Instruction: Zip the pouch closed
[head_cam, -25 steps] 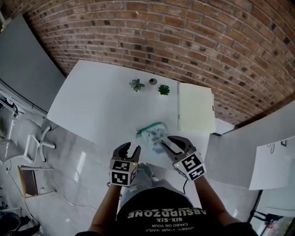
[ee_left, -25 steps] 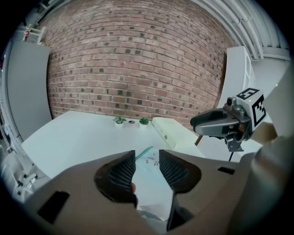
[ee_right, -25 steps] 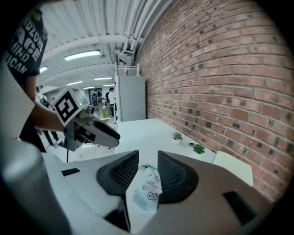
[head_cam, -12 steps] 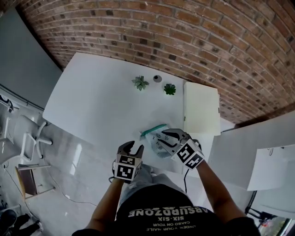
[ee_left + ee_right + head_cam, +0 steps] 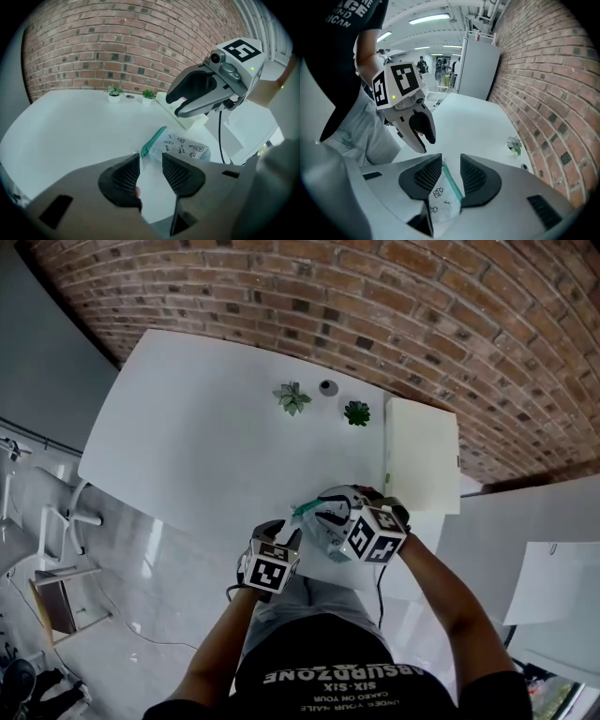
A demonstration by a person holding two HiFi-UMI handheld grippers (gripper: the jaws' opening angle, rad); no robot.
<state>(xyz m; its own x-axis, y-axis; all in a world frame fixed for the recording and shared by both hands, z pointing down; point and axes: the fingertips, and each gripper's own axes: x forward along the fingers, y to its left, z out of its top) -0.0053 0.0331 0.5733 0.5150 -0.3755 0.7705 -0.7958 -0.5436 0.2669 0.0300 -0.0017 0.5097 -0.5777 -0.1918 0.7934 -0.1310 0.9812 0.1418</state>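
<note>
Head view: the pouch [image 5: 309,515] lies at the 6 o'clock edge of the white table [image 5: 187,427], close to the drop, with the right gripper [image 5: 330,510] over it and the left gripper [image 5: 281,536] just off its 8 o'clock corner. The bare top toward 12 o'clock gives room, the two small plants [image 5: 292,397] are well apart, and a cream board [image 5: 422,456] sits at 2 o'clock. Left gripper view: its jaws stand a narrow gap apart and empty, with the teal zip strip [image 5: 153,140] just ahead. We judge the pouch to be light, soft, crinkly film that is likely to slide or buckle, so one end needs pinning. Right gripper view: its jaws are narrowly apart and straddle the zip edge without visibly clamping it. We judge the stiffer teal strip to be the place to grip.
</note>
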